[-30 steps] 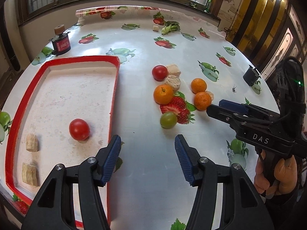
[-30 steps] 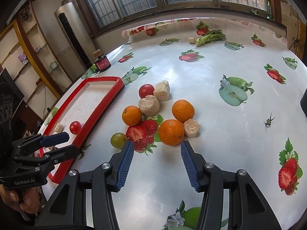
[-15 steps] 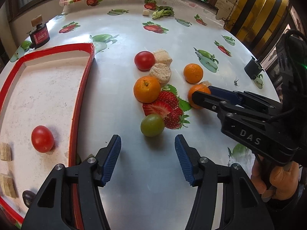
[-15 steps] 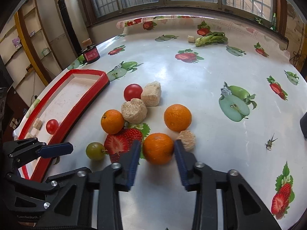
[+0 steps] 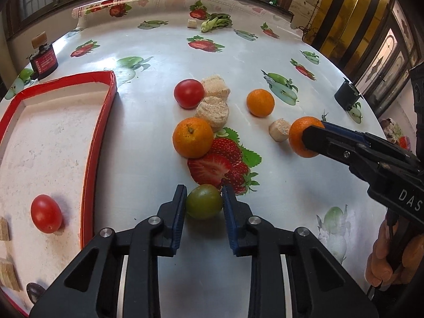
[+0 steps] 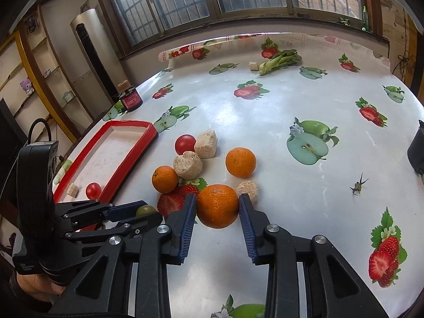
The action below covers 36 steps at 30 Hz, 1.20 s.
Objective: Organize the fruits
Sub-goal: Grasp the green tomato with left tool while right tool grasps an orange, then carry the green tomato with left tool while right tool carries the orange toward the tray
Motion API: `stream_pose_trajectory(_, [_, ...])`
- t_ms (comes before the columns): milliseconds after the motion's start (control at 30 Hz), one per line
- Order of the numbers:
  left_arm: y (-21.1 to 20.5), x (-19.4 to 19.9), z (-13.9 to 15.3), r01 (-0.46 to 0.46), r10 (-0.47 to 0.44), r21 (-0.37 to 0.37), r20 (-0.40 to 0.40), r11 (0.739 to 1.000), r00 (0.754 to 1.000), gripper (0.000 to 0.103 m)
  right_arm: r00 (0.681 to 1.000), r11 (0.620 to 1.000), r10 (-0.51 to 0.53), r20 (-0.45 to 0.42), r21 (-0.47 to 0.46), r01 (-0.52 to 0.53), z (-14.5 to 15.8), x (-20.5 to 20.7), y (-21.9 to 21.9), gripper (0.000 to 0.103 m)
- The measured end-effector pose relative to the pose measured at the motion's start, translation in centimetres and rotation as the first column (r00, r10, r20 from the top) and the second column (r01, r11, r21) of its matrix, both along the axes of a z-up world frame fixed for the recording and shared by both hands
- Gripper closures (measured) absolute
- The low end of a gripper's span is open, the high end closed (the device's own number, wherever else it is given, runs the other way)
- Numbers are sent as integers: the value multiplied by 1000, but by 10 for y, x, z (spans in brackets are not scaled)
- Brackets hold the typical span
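Observation:
My left gripper (image 5: pixel 202 194) is shut on a green tomato (image 5: pixel 204 205) that rests on the table. My right gripper (image 6: pixel 217 202) is shut on an orange (image 6: pixel 217 206); it shows at the right of the left wrist view (image 5: pixel 300 137). Two more oranges (image 5: pixel 193 137) (image 5: pixel 260 102) and a red tomato (image 5: pixel 189 93) lie on the table beyond. A red-rimmed tray (image 5: pixel 99 122) at the left holds one red tomato (image 5: pixel 46 213).
Bread chunks (image 5: pixel 213 110) (image 5: pixel 278 129) lie among the fruit, and more lie in the tray's near corner (image 5: pixel 8 278). A dark red jar (image 5: pixel 43 62) stands behind the tray. A green vegetable (image 6: pixel 281 59) lies at the far edge. A black cup (image 5: pixel 345 96) stands at the right.
Both grippers moved forward and closed. The left one came around the green tomato and the right one around the nearest orange.

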State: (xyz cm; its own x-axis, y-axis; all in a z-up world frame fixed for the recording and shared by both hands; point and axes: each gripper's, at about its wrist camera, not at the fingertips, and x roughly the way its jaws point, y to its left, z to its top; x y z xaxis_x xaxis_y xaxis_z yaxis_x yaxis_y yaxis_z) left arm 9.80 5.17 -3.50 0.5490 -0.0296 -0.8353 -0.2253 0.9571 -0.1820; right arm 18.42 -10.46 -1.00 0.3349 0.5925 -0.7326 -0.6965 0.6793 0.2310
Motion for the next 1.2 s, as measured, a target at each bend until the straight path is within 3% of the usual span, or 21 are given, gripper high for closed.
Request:
stream_pose_trajectory(567, [31,-48,27,-111,110,18,62,994,992,78,998,998,56,17,31,-56,15,-35,12,69])
stream_pose_trajectory(1200, [59,-74,44,-179,176,12,105,984,979,78,991,992,126,40,20,-127,25,-59,41,69])
